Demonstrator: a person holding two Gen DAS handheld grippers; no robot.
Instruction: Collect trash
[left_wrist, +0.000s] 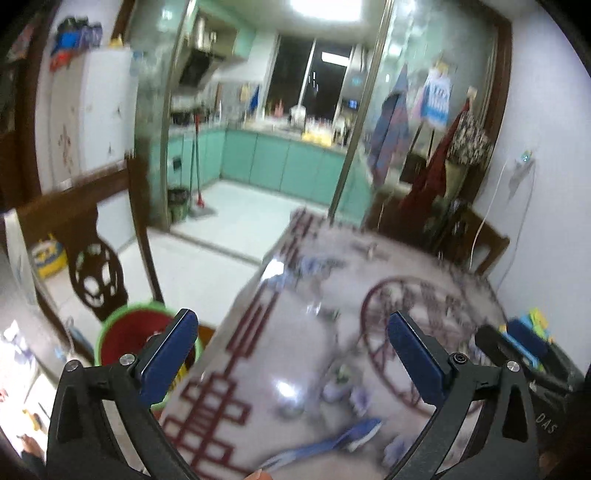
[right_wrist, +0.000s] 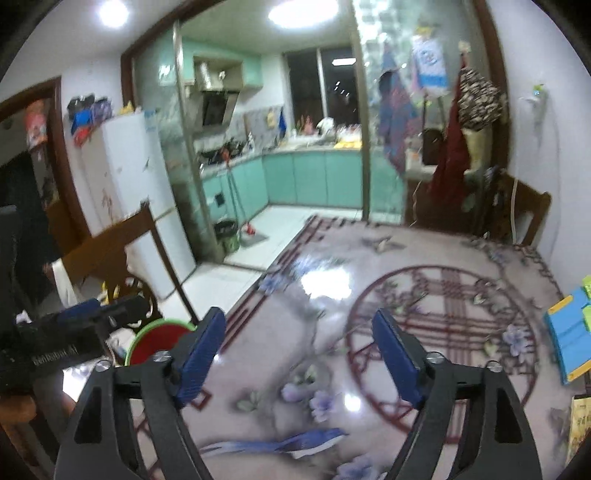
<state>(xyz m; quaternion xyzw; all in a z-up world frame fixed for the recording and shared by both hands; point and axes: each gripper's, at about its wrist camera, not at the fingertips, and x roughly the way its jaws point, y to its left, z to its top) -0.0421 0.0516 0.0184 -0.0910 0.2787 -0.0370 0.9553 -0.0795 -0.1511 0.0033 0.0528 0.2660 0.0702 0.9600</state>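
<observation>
— Grippers first: our left gripper (left_wrist: 291, 345) stands wide, blue pads far apart, nothing between them but the table (left_wrist: 295, 369) below.

— Same with our right gripper (right_wrist: 299, 347): jaws spread, no object held. We see only the glossy tablecloth with its red lattice and flowers through the gap.

— Where is the bin?

— We see the bin (left_wrist: 122, 332), green rim and red inside, on the floor just off the table's left edge, partly behind our left finger (left_wrist: 166, 354). In the right view the bin (right_wrist: 162, 338) sits at the same corner, beside a dark wooden chair (right_wrist: 110, 243).

— Any trash left on the table?

— Hard to say; the left view is smeared. We make out a blue box (right_wrist: 569, 339) at the table's right edge, and a yellow packet (right_wrist: 580, 428) near it, perhaps a wrapper.

— Beyond?

— A fridge (right_wrist: 129, 177) and, past the glass door, the teal kitchen cabinets (right_wrist: 314, 177).
</observation>
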